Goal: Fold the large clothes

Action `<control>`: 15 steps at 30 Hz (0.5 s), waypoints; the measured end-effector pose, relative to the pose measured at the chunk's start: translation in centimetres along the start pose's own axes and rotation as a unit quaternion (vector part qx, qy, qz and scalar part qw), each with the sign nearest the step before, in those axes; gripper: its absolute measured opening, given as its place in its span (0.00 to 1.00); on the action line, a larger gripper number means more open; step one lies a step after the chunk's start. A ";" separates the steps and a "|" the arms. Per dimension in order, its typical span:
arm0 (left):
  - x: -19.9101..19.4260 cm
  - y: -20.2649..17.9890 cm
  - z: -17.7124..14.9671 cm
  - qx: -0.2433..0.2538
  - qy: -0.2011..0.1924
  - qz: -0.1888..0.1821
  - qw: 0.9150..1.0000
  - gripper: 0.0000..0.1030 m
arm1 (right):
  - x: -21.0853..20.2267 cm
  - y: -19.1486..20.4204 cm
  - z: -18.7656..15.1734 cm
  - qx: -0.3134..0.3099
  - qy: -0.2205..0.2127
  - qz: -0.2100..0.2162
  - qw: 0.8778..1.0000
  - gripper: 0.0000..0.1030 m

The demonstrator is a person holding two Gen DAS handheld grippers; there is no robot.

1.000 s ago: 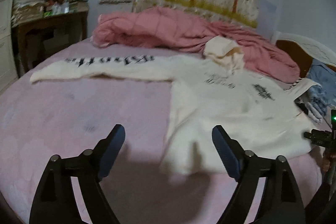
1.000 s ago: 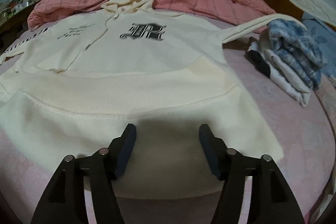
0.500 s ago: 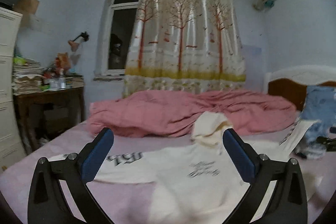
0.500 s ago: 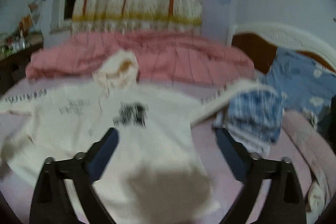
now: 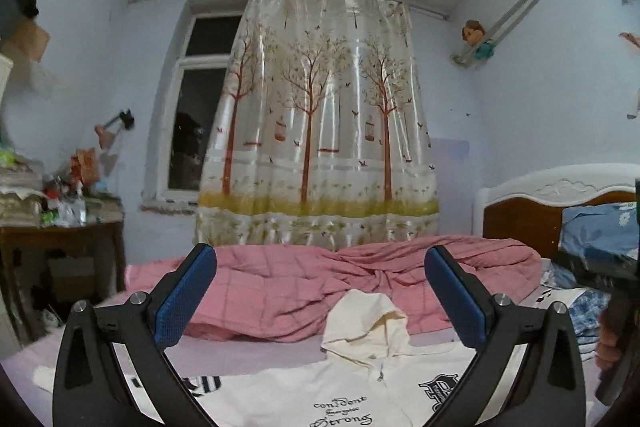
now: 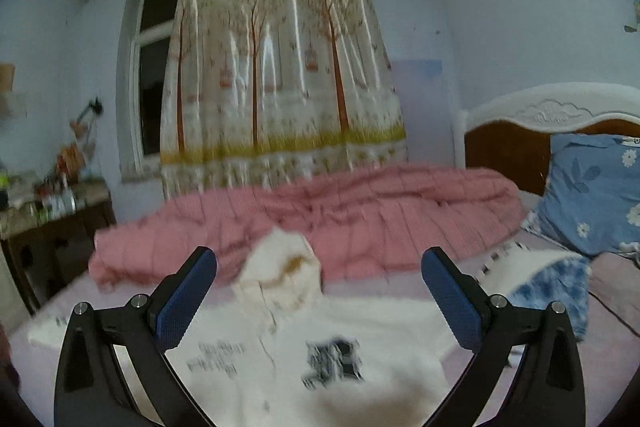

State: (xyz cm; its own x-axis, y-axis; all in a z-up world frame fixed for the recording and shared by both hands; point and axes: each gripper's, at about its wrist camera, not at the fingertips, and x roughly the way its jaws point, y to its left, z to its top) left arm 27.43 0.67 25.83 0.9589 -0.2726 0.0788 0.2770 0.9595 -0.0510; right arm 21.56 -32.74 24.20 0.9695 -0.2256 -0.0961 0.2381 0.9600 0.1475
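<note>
Left wrist view: my left tool point(image 5: 320, 301) gapes wide, nothing between its two blue pads. One cream hoodie point(image 5: 360, 387) lies flat on the bed point(image 5: 248, 351), hood toward one pink quilt point(image 5: 280, 291); its hem is cut off below.

Right wrist view: my right tool point(image 6: 319, 301) is likewise released and empty. Same single hoodie point(image 6: 320, 347), print blurred, in front of the quilt point(image 6: 360, 211); one blue pillow point(image 6: 592, 195) to the right of it.

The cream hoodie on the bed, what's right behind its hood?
Behind the hoodie lies a rumpled pink quilt across the bed, and past that a tree-print curtain. The hood hides part of the quilt; whatever is under the quilt can't be seen.
</note>
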 end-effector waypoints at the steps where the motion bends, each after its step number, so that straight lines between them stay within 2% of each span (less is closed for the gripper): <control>1: 0.6 0.4 -0.3 -0.010 0.006 0.003 1.000 1.00 | 0.4 0.5 0.5 0.006 -0.007 0.000 1.000 1.00; 3: 1.5 1.3 -1.6 -0.019 0.006 0.005 1.000 1.00 | 1.6 1.6 1.2 0.023 -0.020 0.010 0.999 1.00; 5: 2.5 2.1 -4.2 0.004 0.004 0.017 1.000 1.00 | 3.0 2.2 0.9 0.025 -0.017 0.010 0.999 1.00; 7: 4.2 2.5 -6.7 0.023 0.010 0.044 0.999 1.00 | 5.1 2.6 -0.9 0.012 -0.006 -0.013 1.000 1.00; 9: 7.2 3.3 -8.0 0.013 0.042 0.069 0.997 1.00 | 7.5 2.1 -3.0 -0.007 0.005 -0.036 0.999 1.00; 12: 9.5 4.5 -9.9 -0.022 0.073 0.050 0.996 1.00 | 11.5 0.7 -5.0 0.006 0.049 -0.072 0.996 1.00; 15: 10.7 4.8 -11.1 -0.011 0.091 0.062 0.994 1.00 | 13.7 -0.3 -6.2 0.025 0.072 -0.063 0.995 1.00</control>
State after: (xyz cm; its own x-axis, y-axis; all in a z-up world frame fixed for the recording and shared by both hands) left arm 39.75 1.58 15.42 0.9805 -0.1631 -0.1099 0.1561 0.9853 -0.0701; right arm 34.38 -35.11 16.72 0.9141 -0.3138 -0.2567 0.3631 0.9154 0.1738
